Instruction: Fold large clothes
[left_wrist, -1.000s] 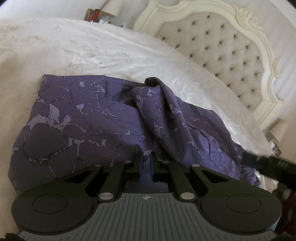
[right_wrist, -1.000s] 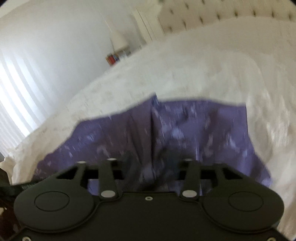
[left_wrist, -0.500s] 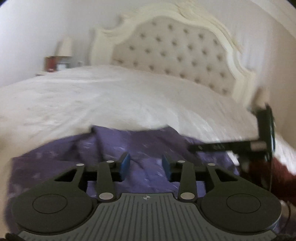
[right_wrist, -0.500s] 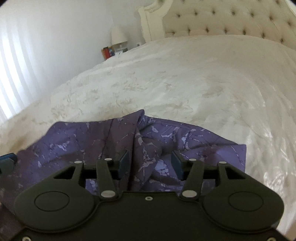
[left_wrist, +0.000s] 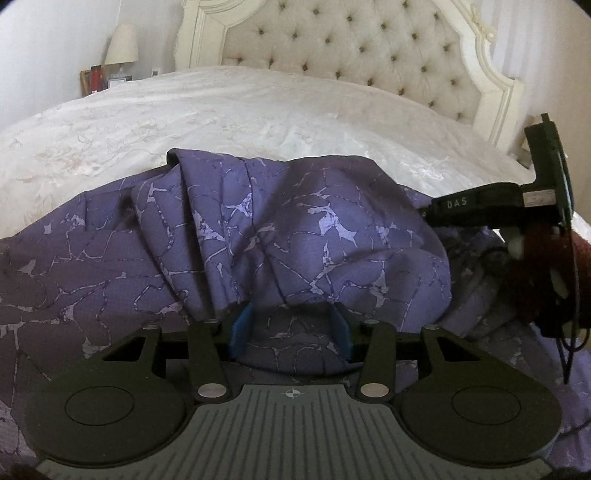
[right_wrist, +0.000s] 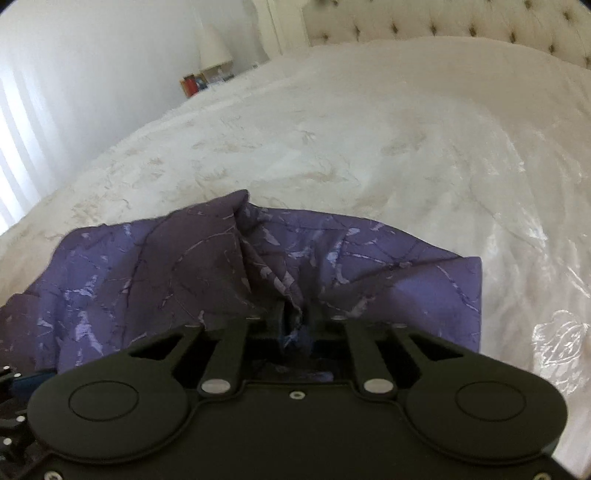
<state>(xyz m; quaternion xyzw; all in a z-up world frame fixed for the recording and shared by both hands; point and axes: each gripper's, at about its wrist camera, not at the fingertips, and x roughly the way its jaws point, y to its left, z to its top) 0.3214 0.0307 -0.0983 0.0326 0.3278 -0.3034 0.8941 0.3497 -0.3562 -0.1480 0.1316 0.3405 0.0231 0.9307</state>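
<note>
Purple crackle-print garment (left_wrist: 295, 236) lies bunched on the white bedspread (left_wrist: 229, 114), near the bed's foot. My right gripper (right_wrist: 297, 325) has just been closing and now pinches a fold; my left gripper (left_wrist: 291, 328) has just been opening, jaws apart, cloth loose between them.

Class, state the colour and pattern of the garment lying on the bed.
The garment is purple with a pale, crack-like marbled print, clearest in the left wrist view.
</note>
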